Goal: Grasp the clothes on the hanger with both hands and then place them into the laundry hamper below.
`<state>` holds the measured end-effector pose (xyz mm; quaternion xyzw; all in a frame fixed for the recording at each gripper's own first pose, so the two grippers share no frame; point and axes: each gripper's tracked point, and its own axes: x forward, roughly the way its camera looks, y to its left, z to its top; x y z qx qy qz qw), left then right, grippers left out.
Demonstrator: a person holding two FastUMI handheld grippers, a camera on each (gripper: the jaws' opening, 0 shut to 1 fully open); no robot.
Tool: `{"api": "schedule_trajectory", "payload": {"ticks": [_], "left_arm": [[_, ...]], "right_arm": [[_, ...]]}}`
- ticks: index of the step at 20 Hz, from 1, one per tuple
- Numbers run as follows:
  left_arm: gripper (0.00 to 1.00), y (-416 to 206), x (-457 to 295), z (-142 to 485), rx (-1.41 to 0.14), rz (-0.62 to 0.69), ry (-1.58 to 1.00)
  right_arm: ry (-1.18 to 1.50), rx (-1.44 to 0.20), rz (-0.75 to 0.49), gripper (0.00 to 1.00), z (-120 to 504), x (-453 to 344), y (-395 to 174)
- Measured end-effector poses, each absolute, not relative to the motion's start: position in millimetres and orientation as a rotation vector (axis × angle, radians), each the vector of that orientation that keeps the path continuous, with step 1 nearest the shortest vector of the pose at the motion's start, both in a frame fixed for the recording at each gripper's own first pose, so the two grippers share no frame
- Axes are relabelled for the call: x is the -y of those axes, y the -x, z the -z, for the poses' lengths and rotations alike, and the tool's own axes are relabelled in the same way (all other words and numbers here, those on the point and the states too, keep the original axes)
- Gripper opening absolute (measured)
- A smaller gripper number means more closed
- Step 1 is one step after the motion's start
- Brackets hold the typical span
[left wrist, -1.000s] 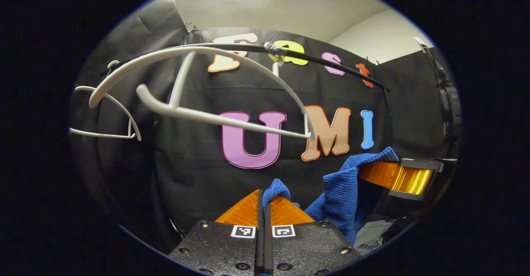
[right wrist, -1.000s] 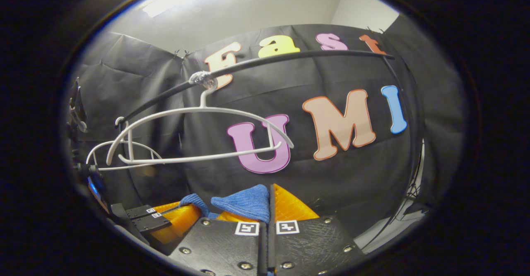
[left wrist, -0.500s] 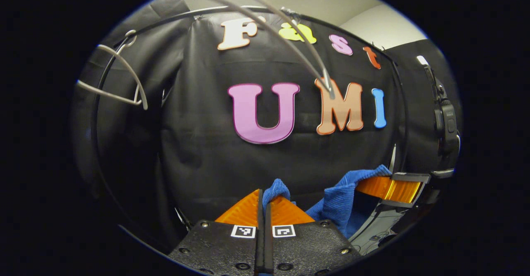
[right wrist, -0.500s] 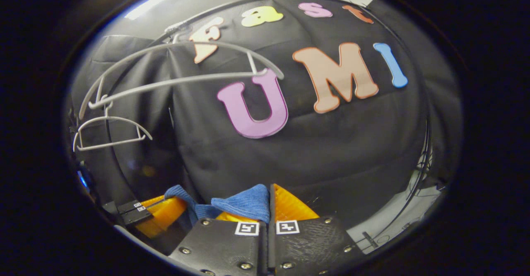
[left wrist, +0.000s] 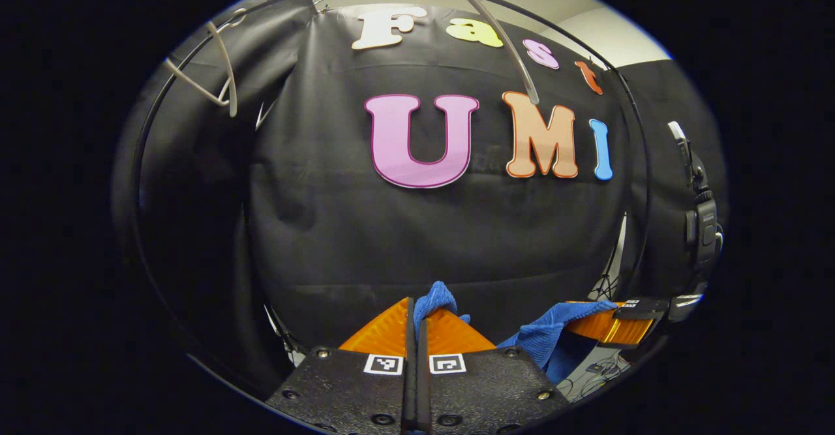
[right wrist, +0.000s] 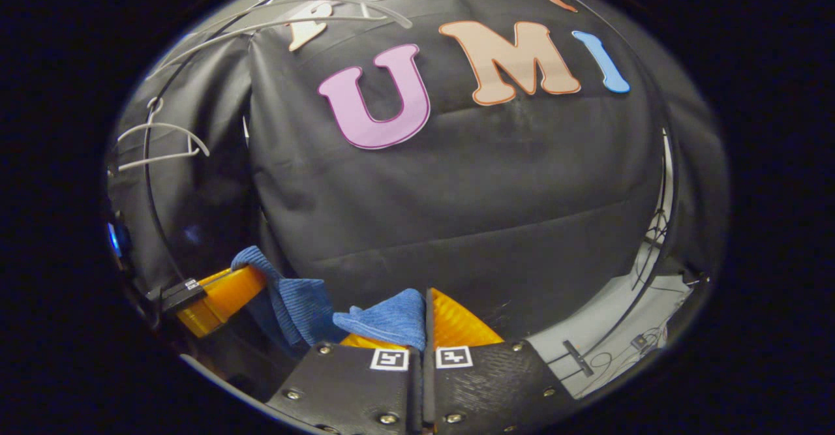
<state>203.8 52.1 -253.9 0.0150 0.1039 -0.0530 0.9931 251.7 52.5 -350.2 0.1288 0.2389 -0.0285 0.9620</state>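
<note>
A blue garment point(left wrist: 545, 340) is gripped by the left claw point(left wrist: 416, 314) and right claw point(right wrist: 424, 324), below the hanger point(right wrist: 163, 143); lowering into the hamper is judged next.

Black screwed gripper point(left wrist: 415, 317) bodies bearing square markers

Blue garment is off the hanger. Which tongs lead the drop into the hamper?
Neither clearly: it's a two-handed lowering. The left tongs and the right tongs are both shut on the blue ribbed knit garment, which spans between them. The hamper isn't in view, so I wouldn't favour a side.
</note>
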Motion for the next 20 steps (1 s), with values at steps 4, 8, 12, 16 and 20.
{"api": "schedule_trajectory", "payload": {"ticks": [4,8,12,16,20], "left_arm": [[0.02,-201,-49,306,-0.31,0.098,0.009],[0.01,-197,-56,354,-0.399,0.073,0.036],[0.01,-192,-49,404,-0.478,0.08,0.016],[0.01,-189,-45,439,-0.537,0.092,-0.006],[0.01,-185,-50,474,-0.609,0.079,-0.031]], "right_arm": [[-0.226,-0.513,0.096,0.01,380,-43,-244],[-0.212,-0.555,0.114,0.01,414,-43,-237],[-0.172,-0.595,0.156,0.01,449,-37,-230],[-0.145,-0.661,0.168,0.02,492,-39,-215],[-0.099,-0.732,0.166,0.02,525,-44,-206]]}}
